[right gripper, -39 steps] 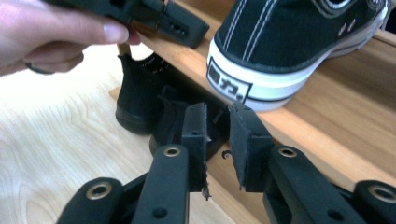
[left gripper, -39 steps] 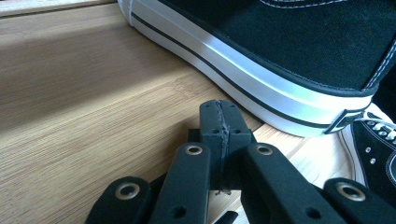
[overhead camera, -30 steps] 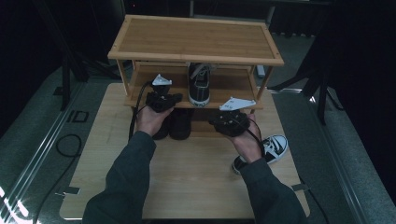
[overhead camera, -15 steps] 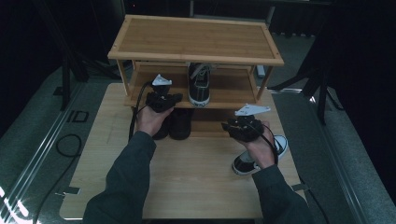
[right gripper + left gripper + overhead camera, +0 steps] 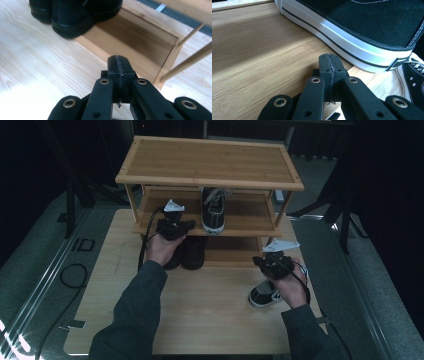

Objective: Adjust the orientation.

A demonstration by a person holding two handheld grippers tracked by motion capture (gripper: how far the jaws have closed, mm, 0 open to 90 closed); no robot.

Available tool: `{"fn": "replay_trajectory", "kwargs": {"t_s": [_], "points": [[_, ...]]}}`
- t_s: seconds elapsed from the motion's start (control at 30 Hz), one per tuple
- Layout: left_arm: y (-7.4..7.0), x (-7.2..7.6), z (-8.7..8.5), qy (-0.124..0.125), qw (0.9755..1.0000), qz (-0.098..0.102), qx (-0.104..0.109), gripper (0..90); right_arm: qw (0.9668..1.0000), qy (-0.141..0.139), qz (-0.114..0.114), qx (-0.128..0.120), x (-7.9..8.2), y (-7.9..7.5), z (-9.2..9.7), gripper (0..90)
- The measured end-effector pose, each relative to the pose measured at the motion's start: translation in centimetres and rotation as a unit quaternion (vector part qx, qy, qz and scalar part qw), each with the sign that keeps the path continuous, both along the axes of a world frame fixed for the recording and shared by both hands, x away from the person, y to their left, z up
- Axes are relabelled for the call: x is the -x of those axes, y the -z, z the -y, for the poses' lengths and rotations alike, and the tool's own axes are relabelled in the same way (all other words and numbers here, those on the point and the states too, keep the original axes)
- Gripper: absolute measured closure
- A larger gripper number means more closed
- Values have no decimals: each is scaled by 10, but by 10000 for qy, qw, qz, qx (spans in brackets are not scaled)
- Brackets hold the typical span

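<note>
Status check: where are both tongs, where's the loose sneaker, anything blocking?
Left tongs shut, empty, on middle shelf beside shelved sneaker. Right tongs shut, empty, facing bottom shelf. Loose sneaker on table under right hand. Nothing blocking.

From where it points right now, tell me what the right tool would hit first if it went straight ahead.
Most likely the bottom board of the wooden rack: the right tool, jaws shut and empty, aims at it across bare table. The dark boots sit off to one side. Depth is hard to judge.

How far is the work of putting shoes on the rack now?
Done: one sneaker on the middle shelf, dark boots at the bottom. In hand: nothing; the left gripper and right gripper are shut, empty. Left: the second sneaker on the table.
</note>
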State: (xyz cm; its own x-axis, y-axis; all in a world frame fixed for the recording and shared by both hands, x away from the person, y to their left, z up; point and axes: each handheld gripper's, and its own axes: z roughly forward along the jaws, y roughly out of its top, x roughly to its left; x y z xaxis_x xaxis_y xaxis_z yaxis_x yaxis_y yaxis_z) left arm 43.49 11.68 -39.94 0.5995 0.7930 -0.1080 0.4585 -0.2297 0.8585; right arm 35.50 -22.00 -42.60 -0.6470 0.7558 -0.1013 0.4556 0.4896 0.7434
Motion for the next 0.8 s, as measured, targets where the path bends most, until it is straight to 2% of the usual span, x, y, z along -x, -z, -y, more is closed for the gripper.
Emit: {"fn": "replay_trajectory", "kwargs": {"t_s": [0.27, 0.47, 0.57, 0.8], "points": [[-1, 0, 0, -3, 10000, -25, -24, 899, 9997, 79, -170, 127, 13, 14, 14, 900], [-2, 0, 1, -8, 10000, -34, -75, 899, 9986, 201, -401, 265, 27, 36, 22, 900], [-2, 0, 1, -3, 10000, -32, -82, 899, 9979, 302, -511, 248, 32, 44, 26, 900], [-2, 0, 1, -3, 10000, -33, -82, 899, 9960, 339, -704, 441, 35, 59, 27, 900]]}}
